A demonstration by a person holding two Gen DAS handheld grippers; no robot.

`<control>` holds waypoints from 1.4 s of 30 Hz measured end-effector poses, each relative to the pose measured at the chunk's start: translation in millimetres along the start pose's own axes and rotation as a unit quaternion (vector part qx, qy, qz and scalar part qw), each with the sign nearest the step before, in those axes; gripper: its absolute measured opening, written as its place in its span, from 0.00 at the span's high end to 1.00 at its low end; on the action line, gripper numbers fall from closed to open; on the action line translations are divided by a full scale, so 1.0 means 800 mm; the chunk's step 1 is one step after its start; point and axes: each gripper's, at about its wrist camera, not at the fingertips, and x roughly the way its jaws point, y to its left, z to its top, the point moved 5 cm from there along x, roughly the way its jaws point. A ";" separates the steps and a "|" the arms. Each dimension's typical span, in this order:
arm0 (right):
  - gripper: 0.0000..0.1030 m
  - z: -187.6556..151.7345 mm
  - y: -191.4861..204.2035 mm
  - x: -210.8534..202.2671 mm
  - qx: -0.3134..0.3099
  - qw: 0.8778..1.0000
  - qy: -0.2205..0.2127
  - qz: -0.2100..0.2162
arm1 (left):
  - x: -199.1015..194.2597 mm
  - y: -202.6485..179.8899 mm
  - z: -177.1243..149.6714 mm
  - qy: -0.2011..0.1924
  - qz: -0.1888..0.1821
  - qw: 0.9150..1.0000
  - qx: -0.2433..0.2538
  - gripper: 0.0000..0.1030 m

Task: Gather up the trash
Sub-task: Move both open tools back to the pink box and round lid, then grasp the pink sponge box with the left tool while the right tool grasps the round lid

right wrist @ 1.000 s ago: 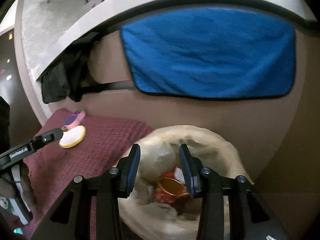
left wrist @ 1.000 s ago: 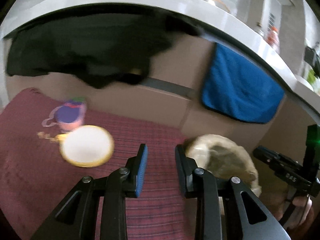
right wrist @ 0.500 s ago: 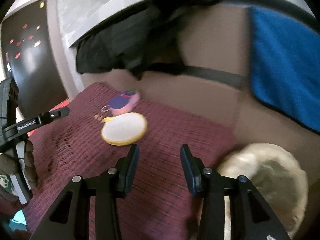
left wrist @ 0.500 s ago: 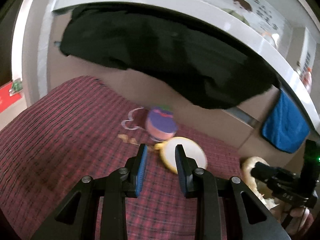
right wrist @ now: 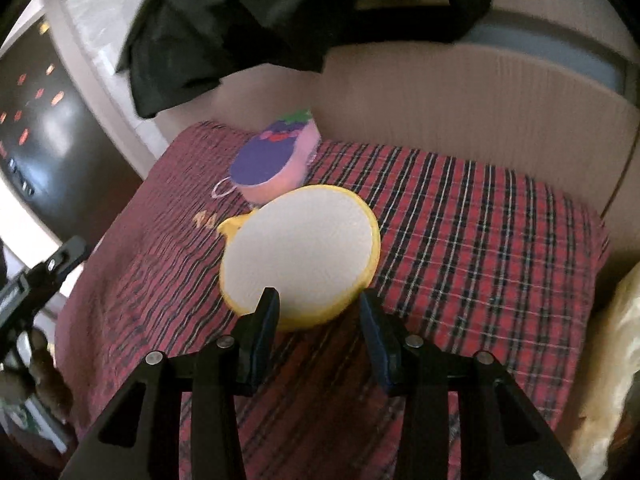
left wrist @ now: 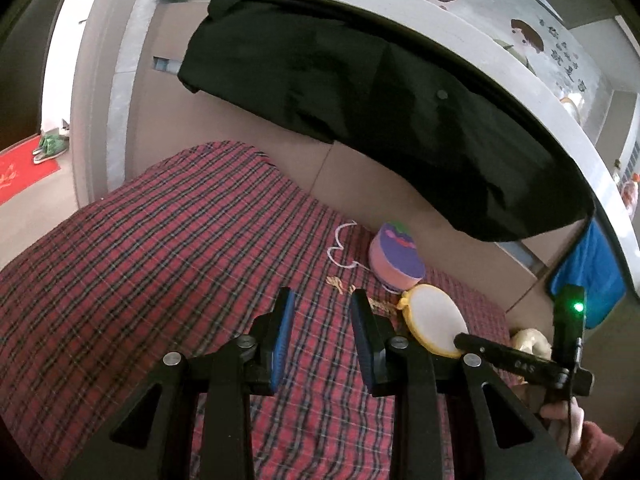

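Right wrist view showed your right gripper [right wrist: 316, 312] parted and empty just short of the round yellow-rimmed white disc [right wrist: 300, 252]; your left gripper [left wrist: 322, 316] gaped empty above the red plaid cloth [left wrist: 160, 248].

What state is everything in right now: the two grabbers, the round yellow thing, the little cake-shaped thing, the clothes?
Left gripper: jaws open, nothing between them.
Right gripper: jaws open, at the near edge of the yellow disc, not gripping it.
Yellow disc: lying on the plaid cloth, white face up.
Cake-shaped toy: tipped over, beside the disc.
Black garment: draped over the ledge.
Blue towel: hanging.
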 end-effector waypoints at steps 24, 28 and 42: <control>0.91 0.043 0.053 -0.044 -0.067 0.994 -0.083 0.017 | 0.039 -0.034 0.012 0.049 -0.063 0.997 0.006 0.66; 0.91 0.041 0.018 -0.071 -0.049 0.994 -0.098 0.005 | 0.075 -0.066 0.028 0.058 -0.086 0.994 0.021 0.64; 0.91 0.032 -0.089 -0.129 -0.010 0.989 -0.144 -0.030 | 0.247 -0.070 0.086 0.097 -0.008 0.995 -0.020 0.57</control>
